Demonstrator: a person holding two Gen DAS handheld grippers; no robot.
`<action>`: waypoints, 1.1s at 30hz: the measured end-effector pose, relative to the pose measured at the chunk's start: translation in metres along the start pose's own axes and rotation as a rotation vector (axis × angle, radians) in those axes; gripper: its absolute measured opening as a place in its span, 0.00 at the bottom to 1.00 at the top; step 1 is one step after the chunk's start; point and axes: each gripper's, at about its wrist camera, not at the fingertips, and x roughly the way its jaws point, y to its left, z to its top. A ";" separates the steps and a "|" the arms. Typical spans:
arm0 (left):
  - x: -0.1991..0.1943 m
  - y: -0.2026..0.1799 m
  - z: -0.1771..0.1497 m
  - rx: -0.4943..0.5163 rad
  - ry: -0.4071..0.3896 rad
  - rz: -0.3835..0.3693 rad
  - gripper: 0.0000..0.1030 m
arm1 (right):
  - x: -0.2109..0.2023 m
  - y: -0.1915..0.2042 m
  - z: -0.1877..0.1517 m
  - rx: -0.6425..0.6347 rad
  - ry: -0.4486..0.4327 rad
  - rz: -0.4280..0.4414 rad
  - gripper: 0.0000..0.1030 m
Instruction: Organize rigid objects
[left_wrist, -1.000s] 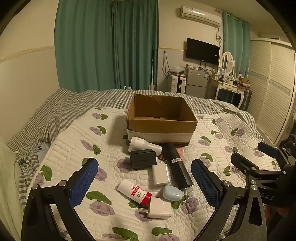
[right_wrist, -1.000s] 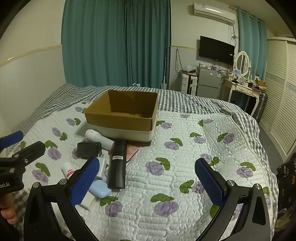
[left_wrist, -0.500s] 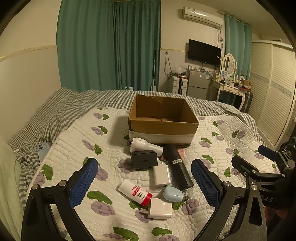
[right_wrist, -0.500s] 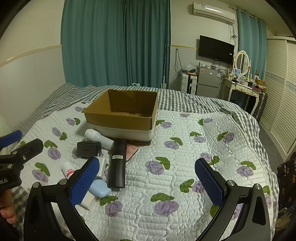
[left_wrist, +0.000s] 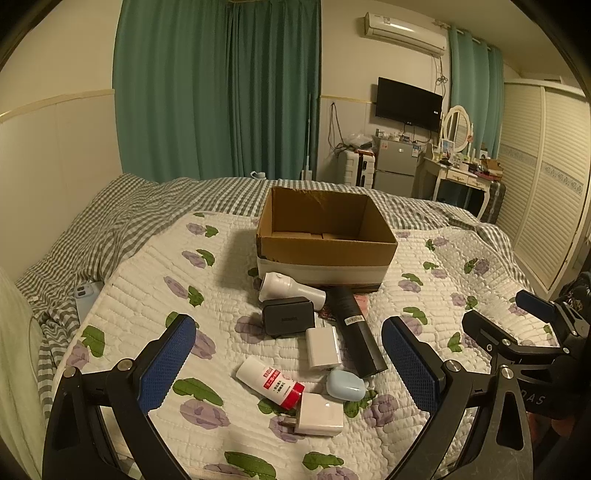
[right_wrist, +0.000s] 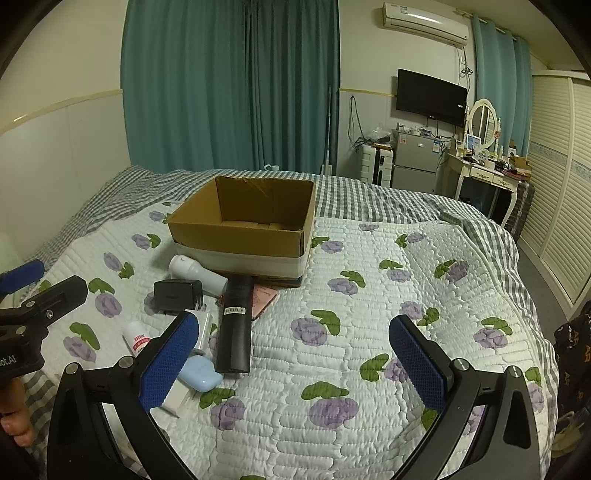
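Observation:
An open cardboard box (left_wrist: 326, 248) (right_wrist: 236, 242) stands on the quilted bed. In front of it lie a white bottle (left_wrist: 289, 288), a black charger (left_wrist: 289, 316), a long black cylinder (left_wrist: 354, 326) (right_wrist: 235, 328), a white adapter (left_wrist: 322, 348), a white tube with a red cap (left_wrist: 270, 382), a pale blue case (left_wrist: 345, 384) (right_wrist: 198, 373) and a white plug (left_wrist: 318, 413). My left gripper (left_wrist: 291, 369) is open and empty above the pile. My right gripper (right_wrist: 293, 363) is open and empty, to the right of the pile.
A pink booklet (right_wrist: 263, 300) lies under the black cylinder. A phone (left_wrist: 85, 295) lies on the checked blanket at the left. A dressing table (right_wrist: 484, 177), a small fridge (right_wrist: 413, 162) and a wardrobe (right_wrist: 561, 206) stand beyond the bed.
Both views have shifted only slightly. No object on the bed has moved, and both grippers stay open.

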 end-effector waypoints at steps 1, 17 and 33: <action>0.000 0.000 0.000 0.000 0.000 0.000 1.00 | 0.000 0.000 0.000 0.000 -0.001 0.000 1.00; 0.001 0.001 -0.001 -0.001 0.001 0.005 1.00 | -0.001 0.000 -0.002 0.005 -0.007 0.002 1.00; 0.001 0.000 -0.002 -0.001 0.002 0.006 1.00 | 0.000 0.000 -0.003 0.000 0.000 0.005 1.00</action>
